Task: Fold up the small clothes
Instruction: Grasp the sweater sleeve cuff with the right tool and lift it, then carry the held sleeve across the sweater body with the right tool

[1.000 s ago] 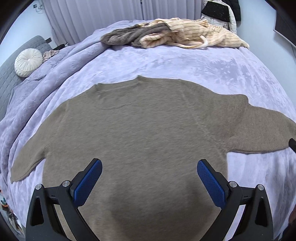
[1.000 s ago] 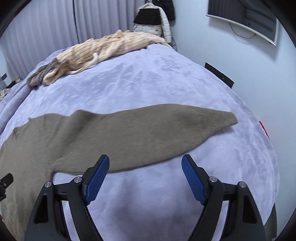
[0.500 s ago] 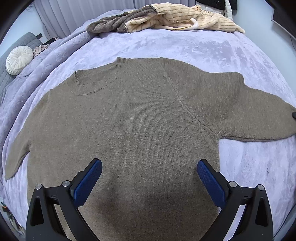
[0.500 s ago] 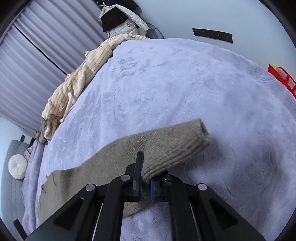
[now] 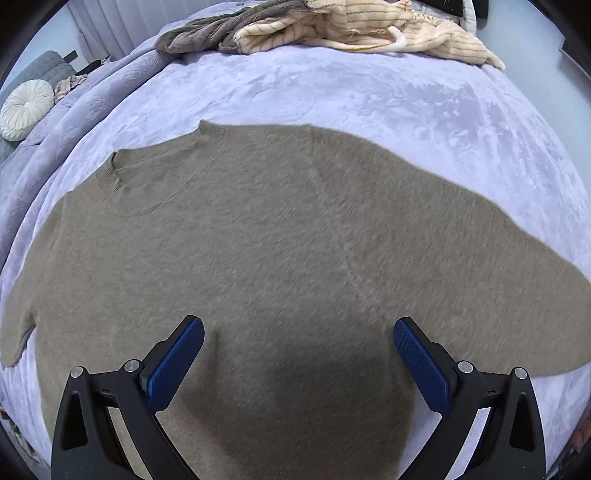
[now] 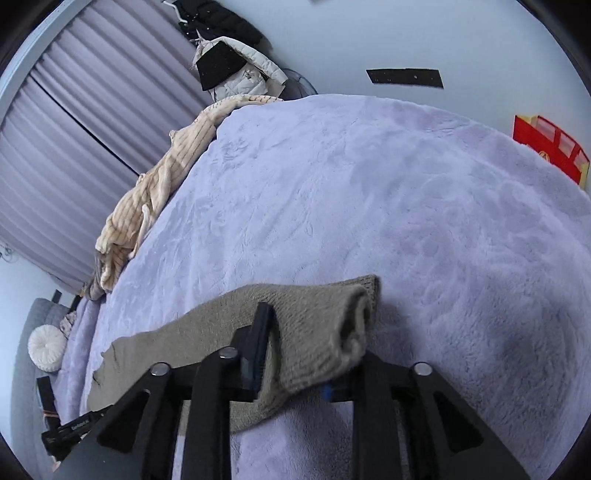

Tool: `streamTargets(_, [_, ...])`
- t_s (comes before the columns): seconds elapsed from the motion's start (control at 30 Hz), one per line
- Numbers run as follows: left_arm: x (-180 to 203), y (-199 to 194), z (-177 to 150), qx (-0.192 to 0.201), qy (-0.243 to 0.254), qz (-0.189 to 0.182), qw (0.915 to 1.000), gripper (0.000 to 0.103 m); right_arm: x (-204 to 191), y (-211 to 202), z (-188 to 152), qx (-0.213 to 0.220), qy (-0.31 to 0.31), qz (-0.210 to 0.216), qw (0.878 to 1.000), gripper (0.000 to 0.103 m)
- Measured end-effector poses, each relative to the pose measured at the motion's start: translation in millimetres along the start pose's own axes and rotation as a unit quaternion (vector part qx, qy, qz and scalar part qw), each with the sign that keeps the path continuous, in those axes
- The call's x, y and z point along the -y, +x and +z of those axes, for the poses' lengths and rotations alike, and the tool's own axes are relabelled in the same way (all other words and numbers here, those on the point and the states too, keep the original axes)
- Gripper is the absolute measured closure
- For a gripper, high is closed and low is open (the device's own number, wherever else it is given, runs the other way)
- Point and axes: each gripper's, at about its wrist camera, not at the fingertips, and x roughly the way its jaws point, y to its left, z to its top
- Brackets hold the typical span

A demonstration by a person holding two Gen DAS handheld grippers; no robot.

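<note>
A taupe knit sweater (image 5: 258, 251) lies flat on the lavender blanket (image 5: 406, 103), neckline at the upper left, both sleeves spread out. My left gripper (image 5: 297, 354) is open and empty, hovering over the sweater's lower body. My right gripper (image 6: 295, 365) is shut on the cuff end of the sweater's right sleeve (image 6: 325, 325), which is lifted and folded back over the rest of the sleeve. The cloth hides the right-hand pad.
A pile of cream striped and grey-brown clothes (image 5: 332, 29) lies at the bed's far edge. A round white cushion (image 5: 26, 107) sits on a grey sofa at the left. A red box (image 6: 550, 147) stands by the wall at the right. Curtains (image 6: 74, 147) hang behind.
My right gripper closed on the sleeve cuff and lifted it, folding it back. My left gripper moved slightly over the sweater and stayed open.
</note>
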Motion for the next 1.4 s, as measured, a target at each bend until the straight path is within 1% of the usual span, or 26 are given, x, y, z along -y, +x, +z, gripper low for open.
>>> streamTargets(0.03, [1, 1, 4, 0.0, -0.002, -0.004, 1.0, 0.0, 2, 0, 1, 0.0, 0.007, 0.01, 1.0, 0.062])
streamTargets(0.1, [3, 7, 12, -0.004, -0.008, -0.011, 0.9999, 0.0, 2, 3, 4, -0.004, 0.005, 0.007, 1.0, 0.062])
streamTargets(0.13, [4, 11, 15, -0.005, -0.012, -0.012, 0.9998, 0.0, 2, 4, 6, -0.004, 0.0, 0.007, 1.0, 0.064])
streamTargets(0.17, [5, 16, 16, -0.007, -0.014, -0.013, 0.9998, 0.0, 1, 5, 8, -0.003, -0.004, 0.008, 1.0, 0.094])
streamTargets(0.2, [7, 23, 16, -0.016, -0.013, -0.011, 0.9997, 0.0, 0, 4, 11, -0.006, -0.009, -0.003, 1.0, 0.098])
streamTargets(0.23, [11, 33, 15, -0.034, -0.006, 0.0, 0.9994, 0.0, -2, 0, 12, 0.0, -0.017, -0.018, 1.0, 0.098])
streamTargets(0.27, [17, 42, 12, -0.047, 0.007, 0.014, 0.9988, 0.0, -6, -9, 13, 0.017, -0.032, -0.034, 0.999, 0.098])
streamTargets(0.3, [22, 44, 8, -0.037, 0.018, 0.022, 0.9989, 0.0, -14, -18, 13, 0.034, -0.054, -0.054, 0.996, 0.098])
streamTargets(0.33, [27, 42, 4, -0.016, 0.028, 0.032, 0.999, 0.0, -22, -24, 11, 0.047, -0.076, -0.073, 0.993, 0.098])
streamTargets(0.4, [34, 39, 1, 0.002, 0.048, 0.049, 0.9976, 0.0, -39, -32, 6, 0.059, -0.102, -0.094, 0.989, 0.098])
streamTargets(0.47, [33, 32, 1, 0.009, 0.055, 0.042, 0.9976, 0.0, -57, -39, 2, 0.069, -0.127, -0.109, 0.983, 0.098])
streamTargets(0.57, [21, 16, -2, 0.015, 0.048, 0.013, 0.9986, 0.0, -87, -52, -5, 0.083, -0.163, -0.114, 0.976, 0.098])
streamTargets(0.63, [9, 5, -9, 0.031, 0.045, 0.011, 0.9985, 0.0, -107, -57, -9, 0.089, -0.19, -0.123, 0.97, 0.098])
streamTargets(0.73, [-8, -1, -18, 0.039, 0.038, 0.0, 0.9985, 0.0, -135, -60, -19, 0.091, -0.219, -0.122, 0.964, 0.098])
streamTargets(0.9, [-35, -3, -30, 0.036, 0.021, -0.01, 0.9991, 0.0, -183, -58, -42, 0.085, -0.244, -0.106, 0.96, 0.098])
streamTargets(1.0, [-56, -10, -35, 0.042, 0.012, -0.015, 0.9989, 0.0, -218, -55, -60, 0.083, -0.267, -0.095, 0.955, 0.098])
streamTargets(1.17, [-98, -21, -50, 0.055, 0.001, -0.007, 0.9985, 0.0, -280, -37, -98, 0.076, -0.316, -0.083, 0.942, 0.098])
streamTargets(1.33, [-143, -16, -57, 0.045, -0.021, -0.003, 0.9987, 0.0, -335, -12, -145, 0.068, -0.363, -0.078, 0.926, 0.098])
streamTargets(1.4, [-163, -12, -59, 0.038, -0.042, -0.013, 0.9983, 0.0, -354, -4, -166, 0.067, -0.378, -0.083, 0.92, 0.098])
